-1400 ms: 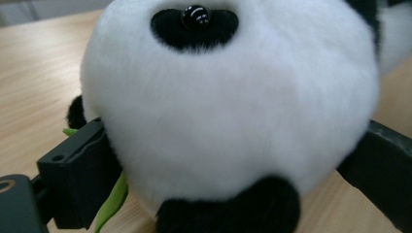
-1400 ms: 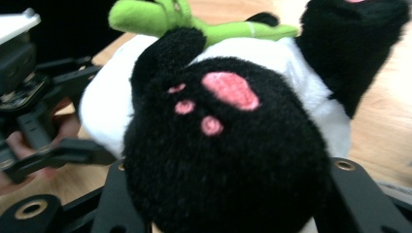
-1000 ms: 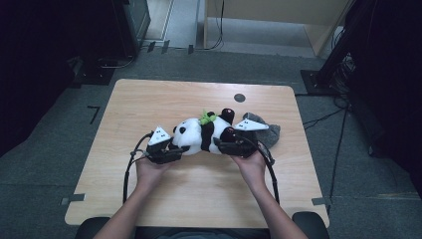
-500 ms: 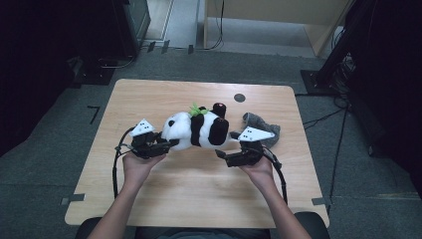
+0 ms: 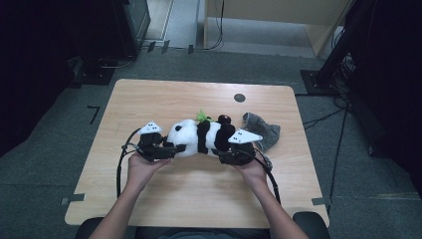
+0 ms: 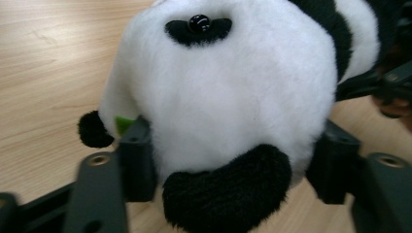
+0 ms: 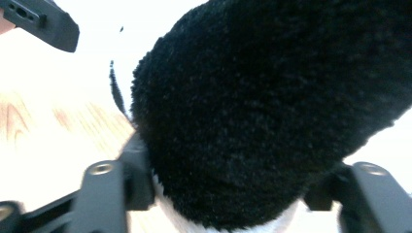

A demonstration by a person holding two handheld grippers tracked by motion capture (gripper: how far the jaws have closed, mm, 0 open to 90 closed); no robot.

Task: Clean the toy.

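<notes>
1. I am holding a gripper in each hand at the near middle of the wooden table point(image 5: 149, 94), one at each end of a stuffed panda point(image 5: 199, 137) that is lying lengthwise across the tabletop.
2. My left gripper point(image 5: 171, 149) is sitting at the panda's white head end. In the left gripper view its jaws have just been opening, yet the pads are still pressing into the plush on both sides of the head point(image 6: 228, 97), so I am gripping it there.
3. In that same view a black ear point(image 6: 228, 191) is bulging between the jaws at the bottom, a glossy eye point(image 6: 199, 22) is facing up, and a scrap of green point(image 6: 124, 124) is peeking out beside the left pad.
4. My right gripper point(image 5: 225, 155) is sitting at the panda's black hind end. Its jaws have just been closing, and in the right gripper view the black fur point(image 7: 272, 111) is filling the gap between them; the picture is washed out and blurred, but the pads seem to be squeezing the fur.
5. A green leafy tuft point(image 5: 201, 117) is sticking up from the panda's far side.
6. A crumpled grey cloth point(image 5: 263, 130) is lying just right of the panda, near my right hand point(image 5: 253, 172).
7. A small dark round mark point(image 5: 239, 97) is sitting on the table's far side, well apart from the toy.
</notes>
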